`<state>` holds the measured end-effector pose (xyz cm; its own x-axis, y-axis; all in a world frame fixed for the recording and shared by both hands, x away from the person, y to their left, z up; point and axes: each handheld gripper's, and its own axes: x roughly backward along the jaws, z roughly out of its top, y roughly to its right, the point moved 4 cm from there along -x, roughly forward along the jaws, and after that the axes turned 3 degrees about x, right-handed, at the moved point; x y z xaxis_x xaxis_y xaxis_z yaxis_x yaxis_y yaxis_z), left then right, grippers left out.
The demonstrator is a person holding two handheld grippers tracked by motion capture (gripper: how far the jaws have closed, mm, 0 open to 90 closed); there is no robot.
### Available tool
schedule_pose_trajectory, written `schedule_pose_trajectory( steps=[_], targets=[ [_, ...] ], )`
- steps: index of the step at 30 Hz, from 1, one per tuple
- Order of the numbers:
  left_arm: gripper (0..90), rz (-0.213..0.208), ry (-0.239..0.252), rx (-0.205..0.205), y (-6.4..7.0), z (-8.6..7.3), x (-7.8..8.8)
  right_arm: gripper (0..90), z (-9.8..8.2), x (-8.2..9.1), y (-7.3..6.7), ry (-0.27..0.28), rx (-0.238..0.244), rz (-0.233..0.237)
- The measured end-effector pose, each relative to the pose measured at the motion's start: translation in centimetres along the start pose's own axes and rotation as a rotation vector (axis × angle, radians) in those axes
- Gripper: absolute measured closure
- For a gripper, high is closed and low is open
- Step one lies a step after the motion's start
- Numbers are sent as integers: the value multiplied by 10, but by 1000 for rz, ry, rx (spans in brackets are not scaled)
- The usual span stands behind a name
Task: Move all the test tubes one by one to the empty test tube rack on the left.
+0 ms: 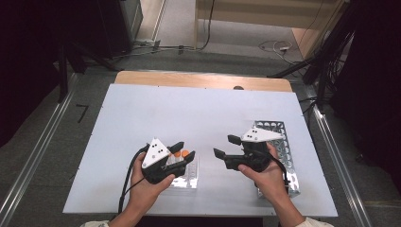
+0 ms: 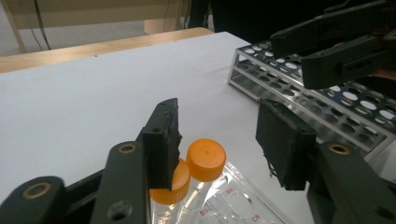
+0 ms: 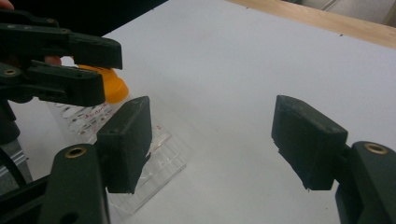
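Note:
Two tubes with orange caps point(image 1: 181, 153) stand in a clear plastic rack point(image 1: 187, 179) at the front left of the white board. My left gripper point(image 1: 187, 150) hovers over them, open. In the left gripper view the nearer cap point(image 2: 205, 158) lies low between the pads of the left gripper point(image 2: 222, 135) and touches neither; the other cap point(image 2: 170, 184) is partly hidden behind the left pad. My right gripper point(image 1: 223, 145) is held to the right, open, pointing toward the left one. In the right gripper view the right gripper point(image 3: 215, 135) has nothing but bare board between its pads.
A metal tube rack point(image 1: 283, 151) with many holes lies at the right, under the right hand. The white board point(image 1: 189, 109) rests on a wooden table whose edge point(image 1: 203, 79) runs along the back. Cables and dark stands surround the table.

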<state>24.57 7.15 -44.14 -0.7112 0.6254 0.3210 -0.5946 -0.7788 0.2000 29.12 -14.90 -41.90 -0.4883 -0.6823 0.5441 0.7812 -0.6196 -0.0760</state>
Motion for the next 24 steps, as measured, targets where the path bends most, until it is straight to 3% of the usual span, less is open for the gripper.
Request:
schedule_pose_trajectory(
  steps=[9,24],
  targets=[
    [296,-11,6,15,0,13,6,272,-2,-1,4,6,-5,-15],
    [207,97,51,71,-33,23,26,265,-14,10,20,19,-36,-62]
  ],
)
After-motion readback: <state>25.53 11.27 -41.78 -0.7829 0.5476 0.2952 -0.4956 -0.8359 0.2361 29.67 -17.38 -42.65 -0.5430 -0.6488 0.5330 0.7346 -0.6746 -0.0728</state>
